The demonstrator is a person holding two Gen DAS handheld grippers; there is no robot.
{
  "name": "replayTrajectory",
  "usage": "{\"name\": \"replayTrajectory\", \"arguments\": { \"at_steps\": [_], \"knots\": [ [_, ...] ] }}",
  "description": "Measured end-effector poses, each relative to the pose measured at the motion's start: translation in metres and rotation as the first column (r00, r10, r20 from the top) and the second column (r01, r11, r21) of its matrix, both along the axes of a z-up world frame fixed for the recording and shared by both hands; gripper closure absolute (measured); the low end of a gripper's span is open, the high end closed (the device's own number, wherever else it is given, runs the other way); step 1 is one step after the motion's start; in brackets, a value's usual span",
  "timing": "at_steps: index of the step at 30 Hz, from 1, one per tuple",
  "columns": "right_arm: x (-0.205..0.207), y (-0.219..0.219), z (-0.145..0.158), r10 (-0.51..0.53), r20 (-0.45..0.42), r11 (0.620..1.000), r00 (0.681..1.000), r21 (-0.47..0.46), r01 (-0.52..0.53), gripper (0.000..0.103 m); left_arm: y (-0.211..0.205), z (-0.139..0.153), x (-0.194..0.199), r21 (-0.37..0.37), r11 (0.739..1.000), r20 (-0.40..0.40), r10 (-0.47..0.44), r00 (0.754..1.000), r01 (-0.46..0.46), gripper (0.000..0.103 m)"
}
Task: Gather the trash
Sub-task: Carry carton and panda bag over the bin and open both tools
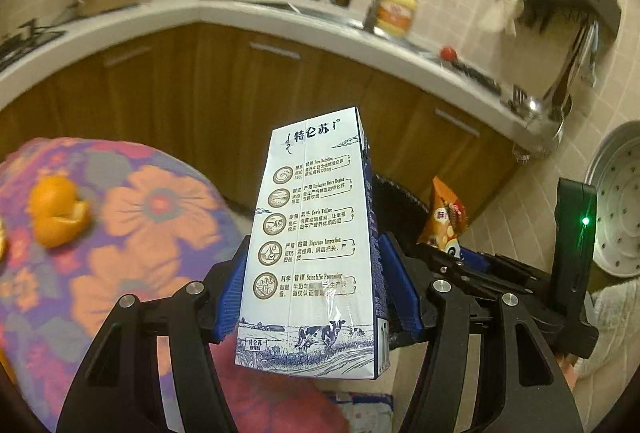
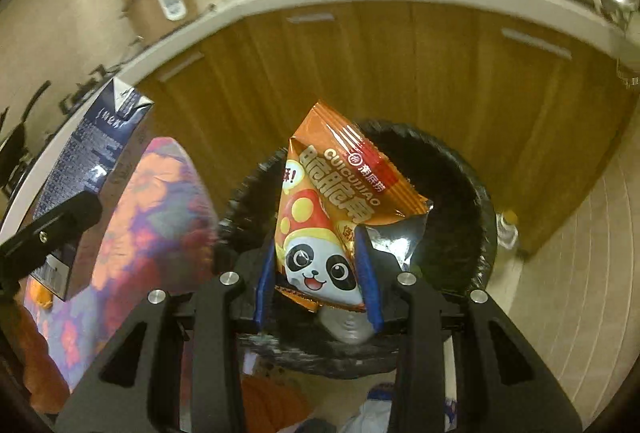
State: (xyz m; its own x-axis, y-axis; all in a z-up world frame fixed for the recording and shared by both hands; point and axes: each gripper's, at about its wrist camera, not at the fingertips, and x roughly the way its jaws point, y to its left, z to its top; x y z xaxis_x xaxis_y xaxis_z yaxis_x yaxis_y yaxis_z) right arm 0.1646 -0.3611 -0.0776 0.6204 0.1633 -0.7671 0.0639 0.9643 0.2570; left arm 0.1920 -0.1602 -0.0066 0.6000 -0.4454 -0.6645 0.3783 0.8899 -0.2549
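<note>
The left gripper (image 1: 316, 297) pinches an upright milk carton (image 1: 316, 245) beside the floral-clothed table (image 1: 132, 233). The right gripper (image 2: 318, 273) clamps an orange snack packet (image 2: 336, 201) above the black-lined trash bin (image 2: 460, 193).

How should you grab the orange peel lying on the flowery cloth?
Come from above and pinch the raised, curled edge of the orange peel. It lies low on the flowery cloth, so a sideways approach would snag fabric. Both hand-held grippers are full now.
</note>
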Motion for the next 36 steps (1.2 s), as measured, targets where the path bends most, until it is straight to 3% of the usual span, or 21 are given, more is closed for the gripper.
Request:
{"name": "replayTrajectory", "arguments": {
  "at_steps": [5, 7, 8, 11, 19, 23, 36],
  "knots": [
    [0.012, -0.004, -0.014, -0.019, -0.048, 1.000, 0.999, 0.003, 0.019, 0.067, -0.032, -0.018, 0.014, 0.046, 0.995, -0.034, -0.082, 0.996, 0.083, 0.043],
    [0.016, -0.009, -0.018, -0.028, -0.061, 0.999, 0.998, 0.022, 0.030, 0.063, -0.038, -0.024, 0.020, 0.026, 0.993, -0.068, -0.112, 0.991, 0.114, 0.043],
    [0.017, -0.012, -0.020, -0.037, -0.068, 0.999, 0.997, 0.034, 0.039, 0.053, -0.040, -0.027, 0.023, 0.025, 0.993, -0.076, -0.117, 0.990, 0.120, 0.043],
    [0.018, -0.019, -0.019, -0.053, -0.068, 0.997, 0.996, 0.060, 0.057, 0.049, -0.041, -0.030, 0.027, 0.015, 0.992, -0.092, -0.126, 0.988, 0.128, 0.041],
    [0.015, -0.029, -0.019, -0.090, -0.069, 0.993, 0.994, 0.071, 0.095, 0.046, -0.024, -0.024, 0.021, -0.052, 0.991, -0.091, -0.127, 0.988, 0.122, 0.036],
    [0.011, -0.029, -0.016, -0.096, -0.062, 0.994, 0.993, 0.053, 0.099, 0.035, -0.017, -0.019, 0.014, -0.057, 0.992, -0.084, -0.117, 0.990, 0.113, 0.036],
    [-0.004, 0.000, 0.007, -0.037, -0.025, 0.997, 0.999, 0.063, 0.039, 0.035, 0.042, 0.013, -0.031, -0.105, 0.993, -0.008, -0.053, 0.999, 0.052, 0.036]
  ]
}}
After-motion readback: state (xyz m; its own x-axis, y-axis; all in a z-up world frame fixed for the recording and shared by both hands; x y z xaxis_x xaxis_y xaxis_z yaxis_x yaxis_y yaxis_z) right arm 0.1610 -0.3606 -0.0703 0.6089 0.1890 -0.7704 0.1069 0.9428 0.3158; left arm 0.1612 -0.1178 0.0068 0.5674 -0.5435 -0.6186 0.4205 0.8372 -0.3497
